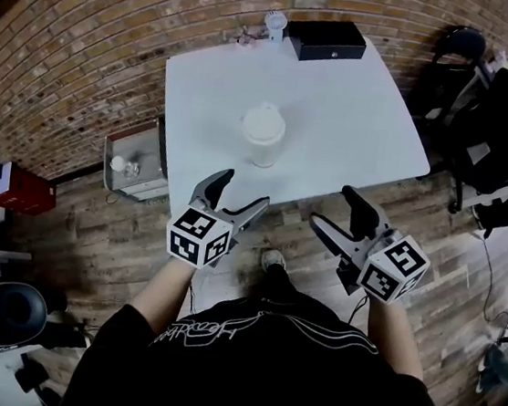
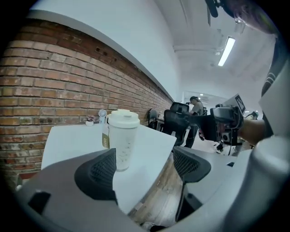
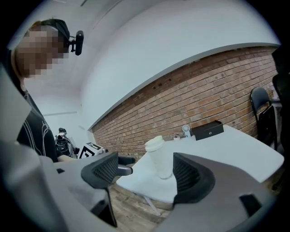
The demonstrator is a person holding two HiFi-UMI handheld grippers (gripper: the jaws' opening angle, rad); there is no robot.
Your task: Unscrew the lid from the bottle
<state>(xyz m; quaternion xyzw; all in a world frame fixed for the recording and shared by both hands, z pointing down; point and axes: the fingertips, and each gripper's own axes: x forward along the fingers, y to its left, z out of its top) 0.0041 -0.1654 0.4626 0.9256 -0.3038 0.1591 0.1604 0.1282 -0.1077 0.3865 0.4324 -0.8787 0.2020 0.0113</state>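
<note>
A pale translucent bottle (image 1: 261,143) with a cream screw lid (image 1: 263,120) stands upright near the front edge of the white table (image 1: 355,127). My left gripper (image 1: 244,190) hovers just off that edge, below and a little left of the bottle, open and empty. My right gripper (image 1: 331,207) hangs to the bottle's lower right, also open and empty. In the left gripper view the bottle (image 2: 121,145) stands beyond the left pad, apart from the gripper (image 2: 145,165). In the right gripper view the bottle (image 3: 161,161) shows between the wide jaws, well ahead of the gripper (image 3: 147,170).
A black box (image 1: 325,39) and a small white fan (image 1: 274,21) sit at the table's far edge by the brick wall. Black chairs (image 1: 461,48) stand to the right. A grey cart (image 1: 135,164) and a red box (image 1: 17,187) are on the wooden floor at left.
</note>
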